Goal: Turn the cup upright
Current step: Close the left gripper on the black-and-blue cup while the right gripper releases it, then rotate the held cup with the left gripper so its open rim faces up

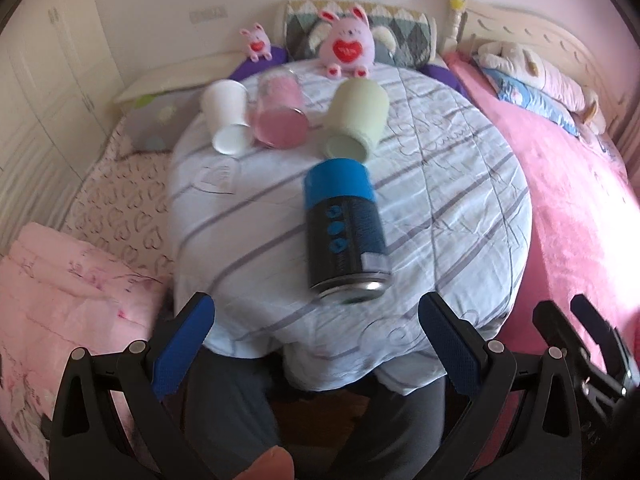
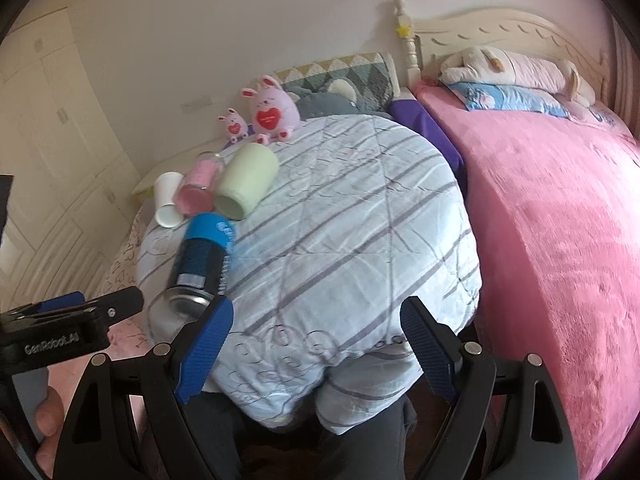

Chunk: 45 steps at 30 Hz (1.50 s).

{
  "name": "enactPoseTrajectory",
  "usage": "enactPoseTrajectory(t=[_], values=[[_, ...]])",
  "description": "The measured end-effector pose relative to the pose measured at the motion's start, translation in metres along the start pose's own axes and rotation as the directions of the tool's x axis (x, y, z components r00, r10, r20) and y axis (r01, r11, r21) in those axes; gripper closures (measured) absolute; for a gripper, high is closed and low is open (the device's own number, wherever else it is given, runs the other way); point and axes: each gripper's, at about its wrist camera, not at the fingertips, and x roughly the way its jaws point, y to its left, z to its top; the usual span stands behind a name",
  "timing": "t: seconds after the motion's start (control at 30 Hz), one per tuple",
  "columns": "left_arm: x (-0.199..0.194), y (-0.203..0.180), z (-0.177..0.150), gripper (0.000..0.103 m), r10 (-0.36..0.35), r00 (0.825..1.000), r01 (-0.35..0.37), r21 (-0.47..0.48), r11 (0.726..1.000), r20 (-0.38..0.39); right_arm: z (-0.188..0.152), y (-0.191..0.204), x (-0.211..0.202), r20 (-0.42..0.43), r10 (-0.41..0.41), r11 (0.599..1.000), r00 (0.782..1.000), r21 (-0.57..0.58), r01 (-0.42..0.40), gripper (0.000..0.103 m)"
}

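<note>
Left gripper (image 1: pixel 316 344): jaws spread wide, nothing between them. Right gripper (image 2: pixel 316 350): likewise wide open, holding nothing. Four cups lie on their sides on the striped quilt (image 1: pixel 440 200). Blue-and-black cup (image 1: pixel 344 232) nearest, just ahead of the left jaws, mouth toward them. Beyond it: green cup (image 1: pixel 356 120), pink cup (image 1: pixel 280 112), white cup (image 1: pixel 228 116) in a row.

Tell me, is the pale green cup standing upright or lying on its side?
On its side. The pale green cup lies on the striped quilt with its round end facing the camera.
</note>
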Motion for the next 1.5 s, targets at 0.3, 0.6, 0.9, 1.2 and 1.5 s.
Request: enactPoseTrajectory(t=[0.3, 0.6, 0.9, 1.2, 1.5], values=[[0.067, -0.007, 0.029, 0.000, -0.021, 0.991, 0.007, -0.097, 0.995, -0.135, 0.020, -0.025, 0.044, -0.060, 0.009, 1.000, 0.998, 0.013, -0.009, 0.016], [0.110, 0.005, 0.035, 0.020, -0.083, 0.970, 0.037, -0.195, 0.980, -0.231, 0.030, -0.014, 0.083, -0.120, 0.061, 0.998, 0.991, -0.018, -0.063, 0.016], [0.106, 0.003, 0.039, 0.035, -0.137, 0.972, 0.105, -0.165, 0.981, -0.193, 0.034, -0.019, 0.090, -0.124, 0.057, 0.998, 0.991, -0.009, -0.058, 0.016], [0.073, 0.005, 0.043, 0.035, -0.093, 0.988, 0.097, -0.024, 0.995, 0.120, 0.030, -0.022, 0.081, -0.116, 0.019, 1.000, 0.993, 0.003, -0.019, 0.016], [0.070, 0.008, 0.042, 0.035, -0.083, 0.932, 0.065, 0.063, 0.996, 0.353, 0.023, -0.013, 0.076, -0.128, -0.013, 1.000, 0.992, -0.007, 0.012, 0.016]])
